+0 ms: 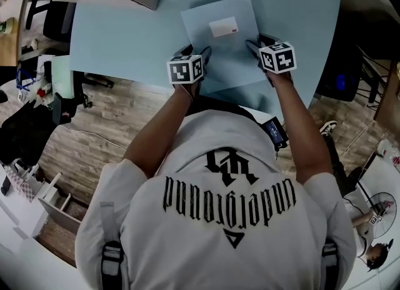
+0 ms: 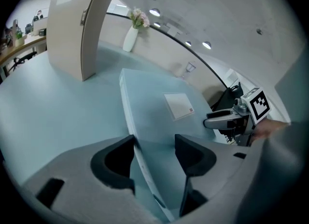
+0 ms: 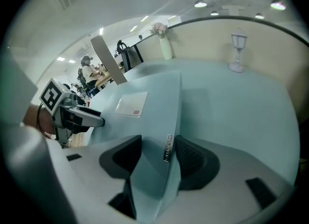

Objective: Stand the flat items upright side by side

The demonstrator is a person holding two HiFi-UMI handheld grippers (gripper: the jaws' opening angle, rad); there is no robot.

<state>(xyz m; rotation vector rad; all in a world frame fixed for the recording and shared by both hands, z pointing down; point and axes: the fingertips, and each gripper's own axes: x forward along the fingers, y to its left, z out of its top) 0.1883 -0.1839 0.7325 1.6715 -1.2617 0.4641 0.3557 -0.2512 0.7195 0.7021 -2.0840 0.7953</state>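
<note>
- Checking progress: about half-way at best, by my read.
- Blue folder (image 1: 212,54) w/ white label (image 1: 224,27) lies face-up and looks flat on the tabletop (image 1: 125,39). Not yet stood up.
- Beige board (image 2: 72,30) is beyond folder's far-left corner, well apart from it, and stands on edge. Prob. the 1st item done, tho can't confirm it belongs to the set.
- Left gripper (image 2: 154,140) is at folder's near-left corner. Fingers (image 2: 116,162) partly open, straddling folder's left edge. Outer finger touches that edge, inner one sits over the cover. No clamp seen.
- Right gripper (image 3: 158,141) is at folder's near-right corner. Fingers partly open either side of the spine edge. Outer finger is right against the printed spine tag (image 3: 168,148), the other over the cover. Nothing pinched yet, far as I can tell.
- Left to do: close on both corners, tip folder onto an edge, bring it beside the board w/ faces parallel.
</note>
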